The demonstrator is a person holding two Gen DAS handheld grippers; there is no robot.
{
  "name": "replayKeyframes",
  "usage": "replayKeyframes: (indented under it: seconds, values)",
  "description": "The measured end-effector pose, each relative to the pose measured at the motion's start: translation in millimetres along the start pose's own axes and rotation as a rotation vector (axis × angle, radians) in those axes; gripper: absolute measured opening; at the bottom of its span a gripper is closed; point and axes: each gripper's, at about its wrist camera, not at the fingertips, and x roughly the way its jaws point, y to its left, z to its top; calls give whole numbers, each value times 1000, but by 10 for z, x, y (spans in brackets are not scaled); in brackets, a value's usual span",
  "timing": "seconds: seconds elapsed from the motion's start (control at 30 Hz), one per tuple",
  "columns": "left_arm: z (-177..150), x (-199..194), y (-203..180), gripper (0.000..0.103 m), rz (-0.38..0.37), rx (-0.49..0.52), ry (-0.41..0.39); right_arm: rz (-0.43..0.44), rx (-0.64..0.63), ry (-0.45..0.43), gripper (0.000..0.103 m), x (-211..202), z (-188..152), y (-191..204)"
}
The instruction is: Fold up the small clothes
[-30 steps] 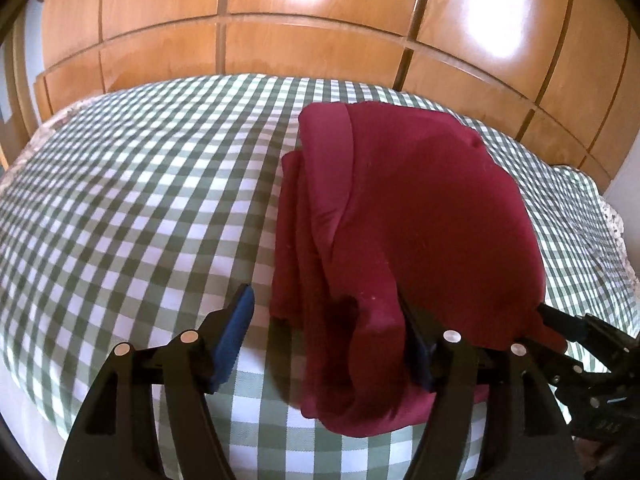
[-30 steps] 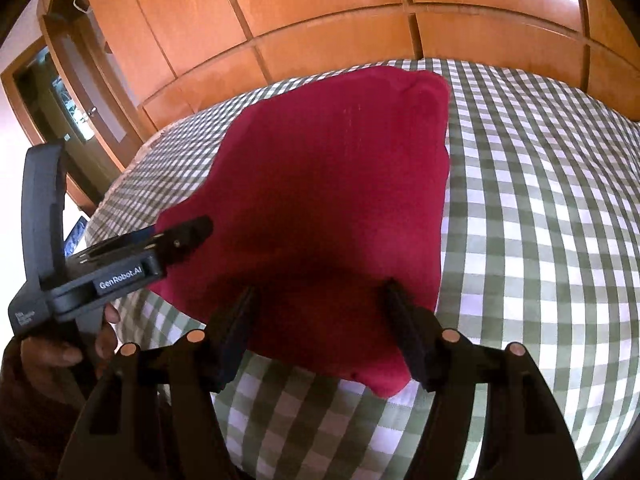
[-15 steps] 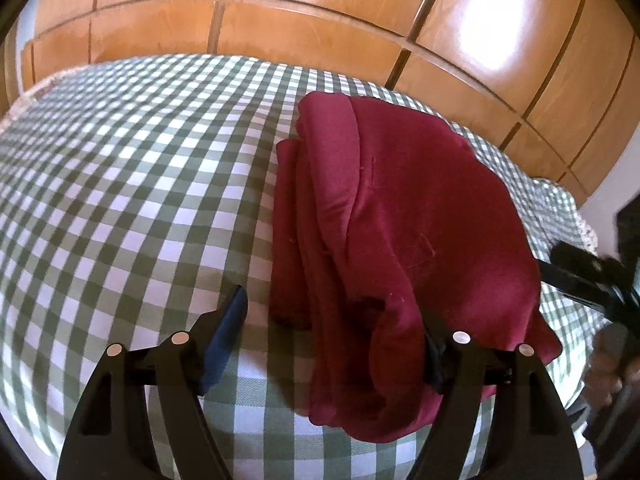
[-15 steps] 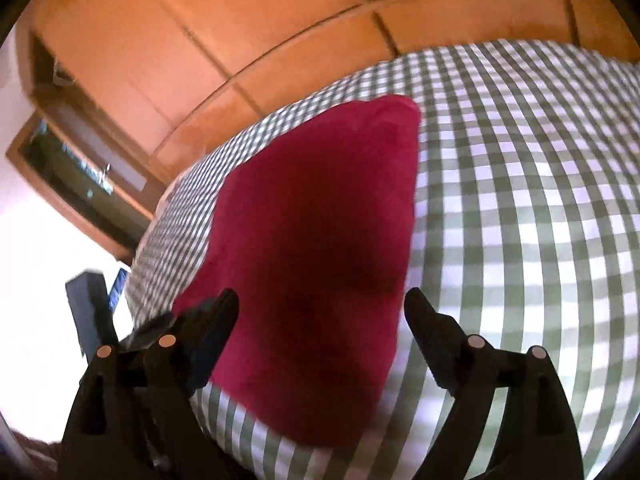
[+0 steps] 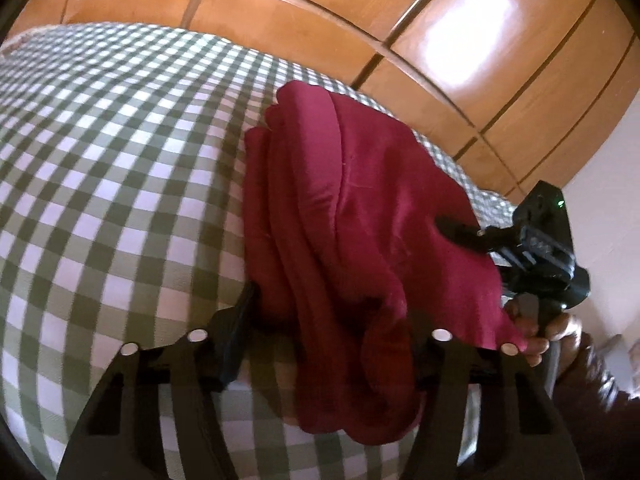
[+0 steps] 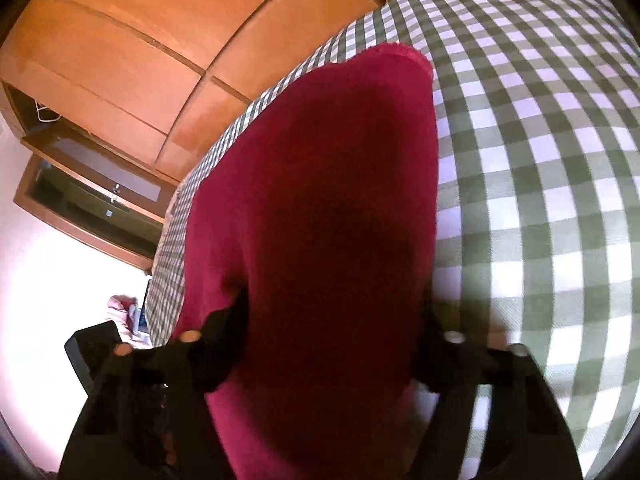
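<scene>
A dark red folded garment point(image 5: 360, 220) lies on the green and white checked bed cover point(image 5: 120, 160). My left gripper point(image 5: 332, 320) is open, its fingers straddling the garment's near hanging edge. The left finger point(image 5: 236, 320) shows beside the cloth; the right one is partly covered by it. My right gripper point(image 6: 336, 320) is open too, its jaws wide apart over the near end of the garment point(image 6: 320, 200), and it also shows in the left wrist view point(image 5: 452, 228) at the cloth's right edge.
Glossy wooden wardrobe panels point(image 5: 360, 20) stand behind the bed. The checked cover point(image 6: 540, 160) spreads to the right of the garment. A wooden framed door or cabinet point(image 6: 92, 200) stands at far left, beyond the bed's edge.
Both grippers have moved closer to the garment's near edge and tilted. The near edge now hangs bunched between the left fingers. The right gripper has come over the cloth's right side.
</scene>
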Motion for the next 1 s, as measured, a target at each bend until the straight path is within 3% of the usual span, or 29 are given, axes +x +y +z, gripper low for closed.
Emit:
replayKeyframes:
  seconds: [0.23,0.4,0.57,0.73,0.83,0.9,1.0]
  values:
    - [42,-8,-275,49,-105,4,11,23,-68,-130,44,-640,-129,212]
    - [180,354,-971,49,-173,136,83,-10,-58,-262,43,-1385,-161,6]
    - [353,957,-1865,49,-236,279,161,-103,45,-399,43,-2180,-151,-601]
    - [302,1589,-2681,42,-170,462,236,-274,188,-429,47,-2607,-258,-1379]
    - [190,1910,-2959,48,-64,557,261,-353,274,-394,65,-2688,-444,-1763]
    - [115,2006,-2998,50,-17,596,250,-405,277,-419,77,-2801,-534,-1807]
    - [60,1970,-2968,50,19,623,198,-491,244,-491,78,-3018,-647,-1616]
